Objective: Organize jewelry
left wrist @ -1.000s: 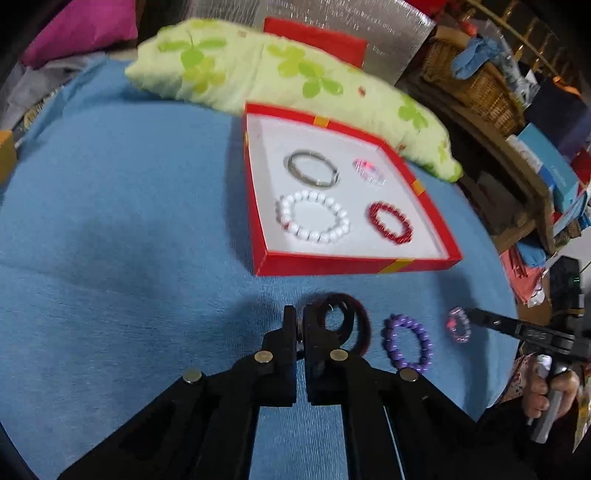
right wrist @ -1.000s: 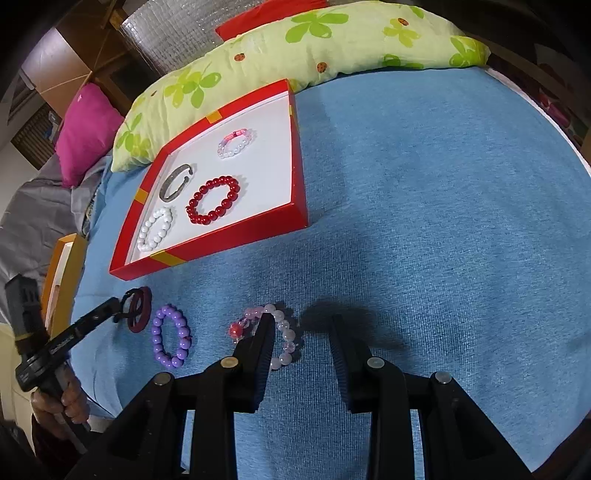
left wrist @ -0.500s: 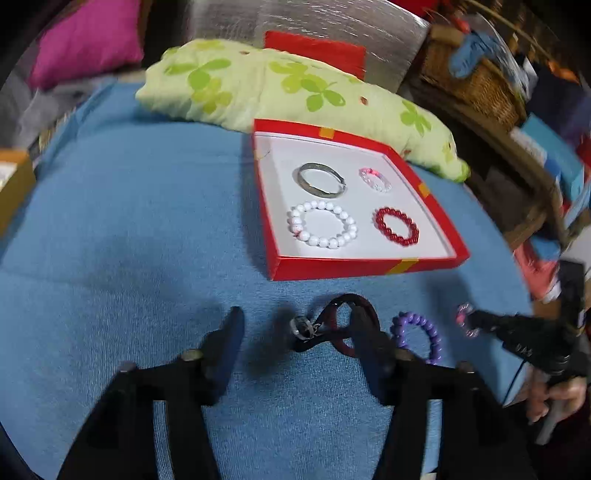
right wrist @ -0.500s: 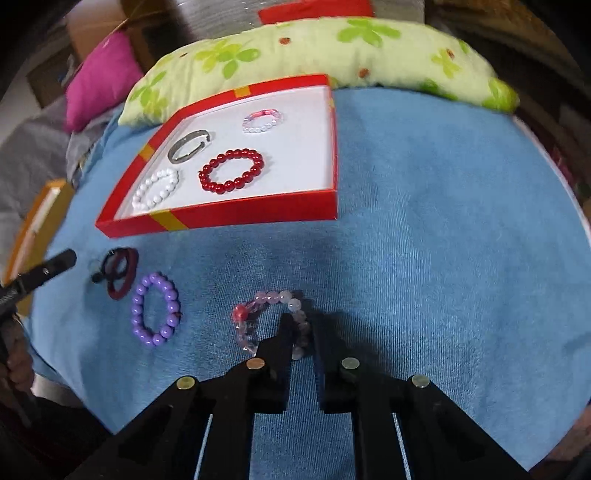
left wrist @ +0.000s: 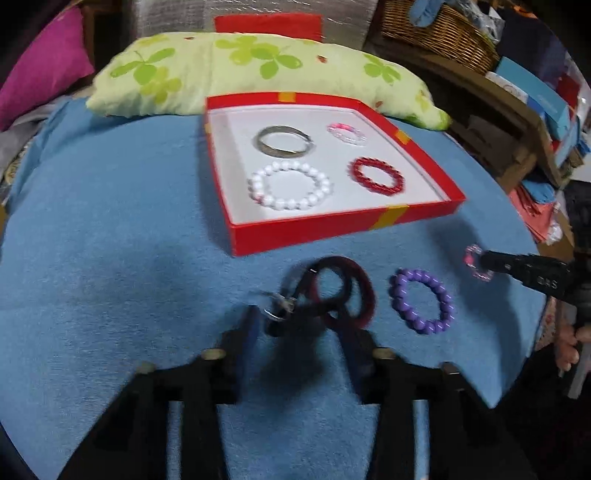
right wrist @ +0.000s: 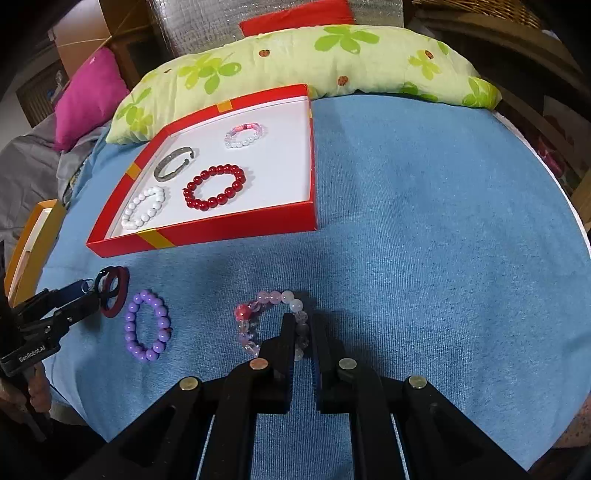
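A red box (left wrist: 332, 227) (right wrist: 207, 230) with a white floor holds a silver bangle (left wrist: 283, 142), a white bead bracelet (left wrist: 290, 184), a red bead bracelet (left wrist: 376, 180) (right wrist: 215, 186) and a small pink one (left wrist: 347, 133). On the blue cloth in front lie a dark red and black ring bundle (left wrist: 332, 291) (right wrist: 112, 286), a purple bead bracelet (left wrist: 421, 301) (right wrist: 147, 325) and a pink crystal bracelet (right wrist: 266, 317) (left wrist: 476, 262). My left gripper (left wrist: 299, 325) is open around the ring bundle. My right gripper (right wrist: 303, 325) is shut on the pink crystal bracelet.
A green-leaf pillow (left wrist: 229, 70) (right wrist: 314, 62) lies behind the box. A magenta cushion (right wrist: 88, 96) and an orange box (right wrist: 33, 240) are at the left. A wicker basket (left wrist: 436, 33) and shelves stand at the right. The cloth's edge runs close in front.
My left gripper opened from shut and now brackets the ring bundle. My right gripper closed on the pink crystal bracelet. Both views shifted slightly.
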`<state>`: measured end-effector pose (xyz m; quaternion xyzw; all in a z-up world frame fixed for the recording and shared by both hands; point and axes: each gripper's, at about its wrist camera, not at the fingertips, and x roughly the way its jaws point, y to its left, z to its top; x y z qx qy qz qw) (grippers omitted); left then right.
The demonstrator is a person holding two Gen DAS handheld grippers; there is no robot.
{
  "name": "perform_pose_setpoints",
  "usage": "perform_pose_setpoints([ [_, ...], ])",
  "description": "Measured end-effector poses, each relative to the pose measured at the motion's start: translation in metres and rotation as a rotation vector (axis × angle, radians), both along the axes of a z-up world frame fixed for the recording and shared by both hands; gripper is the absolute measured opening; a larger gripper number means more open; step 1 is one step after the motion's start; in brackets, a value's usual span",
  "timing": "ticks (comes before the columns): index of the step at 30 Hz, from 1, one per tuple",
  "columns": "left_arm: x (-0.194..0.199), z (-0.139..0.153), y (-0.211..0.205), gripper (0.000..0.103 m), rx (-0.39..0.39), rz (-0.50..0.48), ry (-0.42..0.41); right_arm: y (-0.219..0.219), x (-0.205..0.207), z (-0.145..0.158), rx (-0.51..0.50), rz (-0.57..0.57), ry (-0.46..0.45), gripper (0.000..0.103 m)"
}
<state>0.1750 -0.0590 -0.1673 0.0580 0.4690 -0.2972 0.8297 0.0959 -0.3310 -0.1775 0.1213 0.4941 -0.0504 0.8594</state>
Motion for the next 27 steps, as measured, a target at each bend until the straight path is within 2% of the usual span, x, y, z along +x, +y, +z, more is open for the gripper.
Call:
perform_pose_setpoints([
  [2,-0.003,0.001,-0.002,0.029,0.007,-0.021,-0.005,-0.001,-0.001,-0.001,0.011,-0.002,0.008,0.009],
  [7,-0.002,0.009,0.005,0.031,0.003,0.0,-0.033,0.0,-0.002,-0.002,0.011,-0.008,0.015,0.009],
  [9,-0.002,0.014,0.007,0.043,0.004,0.012,-0.06,0.0,-0.002,-0.002,0.009,-0.01,0.017,0.009],
  [10,-0.003,0.016,0.007,0.057,0.005,0.019,-0.083,0.001,0.0,-0.003,0.009,-0.011,0.018,0.009],
  [11,-0.004,0.018,0.006,0.066,0.006,0.022,-0.102,0.001,0.0,-0.003,0.008,-0.011,0.018,0.009],
  [13,-0.003,0.018,0.001,0.067,0.004,0.004,-0.115,0.001,0.0,-0.003,0.009,-0.013,0.018,0.009],
  [16,0.004,0.006,-0.007,0.067,0.012,-0.025,-0.065,0.0,0.001,-0.004,0.013,-0.017,0.019,0.009],
  [17,0.006,0.003,-0.008,0.065,0.013,-0.026,-0.047,0.001,0.001,-0.004,0.012,-0.017,0.019,0.009],
  [18,0.008,-0.003,-0.008,0.059,0.008,-0.024,-0.018,0.001,0.001,-0.004,0.011,-0.017,0.018,0.009],
  [20,0.008,-0.003,-0.007,0.032,0.001,-0.017,-0.016,0.001,0.001,-0.004,0.011,-0.016,0.017,0.009],
  [21,0.008,-0.001,-0.005,0.026,-0.018,-0.021,-0.005,0.001,0.001,-0.004,0.012,-0.016,0.017,0.009],
  [22,0.007,0.001,-0.003,0.014,-0.041,-0.021,0.002,0.001,0.001,-0.004,0.013,-0.016,0.017,0.009],
  [27,-0.004,0.012,0.007,0.01,-0.066,-0.014,-0.022,0.0,0.001,-0.004,0.013,-0.016,0.018,0.009],
])
